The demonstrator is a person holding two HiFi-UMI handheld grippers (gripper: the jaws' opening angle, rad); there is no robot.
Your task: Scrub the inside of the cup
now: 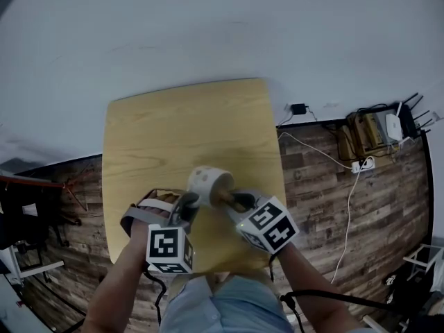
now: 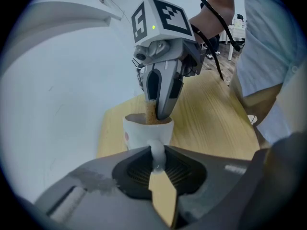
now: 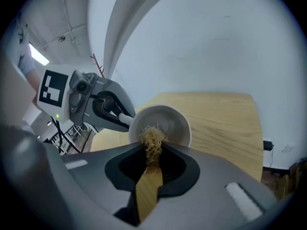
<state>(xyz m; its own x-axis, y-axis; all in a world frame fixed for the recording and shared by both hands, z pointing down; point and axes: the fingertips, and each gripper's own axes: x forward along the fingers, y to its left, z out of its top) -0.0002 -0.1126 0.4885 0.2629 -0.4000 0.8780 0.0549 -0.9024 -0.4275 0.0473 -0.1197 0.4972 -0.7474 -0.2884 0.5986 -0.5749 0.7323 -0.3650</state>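
Note:
A white cup [image 1: 208, 181] is held tilted above the wooden table [image 1: 173, 127], its mouth turned toward my right side. My left gripper [image 1: 189, 201] is shut on the cup's handle [image 2: 157, 153], which sits pinched between the jaws in the left gripper view. My right gripper [image 1: 239, 200] is shut on a scrubbing brush with straw-coloured bristles [image 3: 152, 139]. In the right gripper view the bristle tuft lies at the near rim of the cup [image 3: 162, 123], whose pale inside shows. The left gripper view has the brush [image 2: 150, 111] dipping into the cup's mouth [image 2: 146, 128].
The table is small, with wood-plank floor on both sides. Cables, a power strip [image 1: 362, 164] and a box with a white device [image 1: 378, 127] lie on the floor at the right. A white wall runs behind. My legs are at the table's near edge.

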